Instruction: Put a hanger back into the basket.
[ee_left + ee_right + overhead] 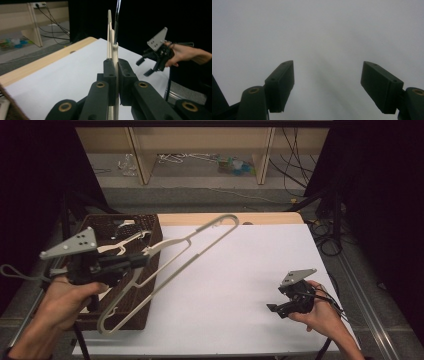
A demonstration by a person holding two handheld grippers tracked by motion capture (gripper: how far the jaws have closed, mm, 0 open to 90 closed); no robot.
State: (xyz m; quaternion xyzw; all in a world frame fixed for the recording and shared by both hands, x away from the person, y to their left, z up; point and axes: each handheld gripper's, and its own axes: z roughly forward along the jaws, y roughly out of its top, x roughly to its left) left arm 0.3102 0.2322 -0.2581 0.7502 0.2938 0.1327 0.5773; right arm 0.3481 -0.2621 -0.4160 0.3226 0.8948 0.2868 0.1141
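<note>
A pale plastic clothes hanger point(190, 245) hangs tilted in the air over the table's left side, its hook point(227, 218) pointing far right. My left gripper point(142, 259) is shut on one of its bars. In the left gripper view the black jaws point(116, 72) pinch the hanger point(114, 50) edge-on. My right gripper point(277, 310) hovers low over the white table surface point(240, 285) at the near right, open with nothing between its fingers. The right gripper view has the wide-apart jaws point(328, 85) over bare white surface point(324, 30). The left gripper view also catches the right gripper point(145, 67).
A dark wicker basket point(145, 222) stands at the table's left edge with another pale hanger point(122, 242) lying in it. A wooden strip point(270, 217) borders the far edge. Cables point(325, 235) lie on the floor to the right, and shelving legs point(262, 165) stand behind.
</note>
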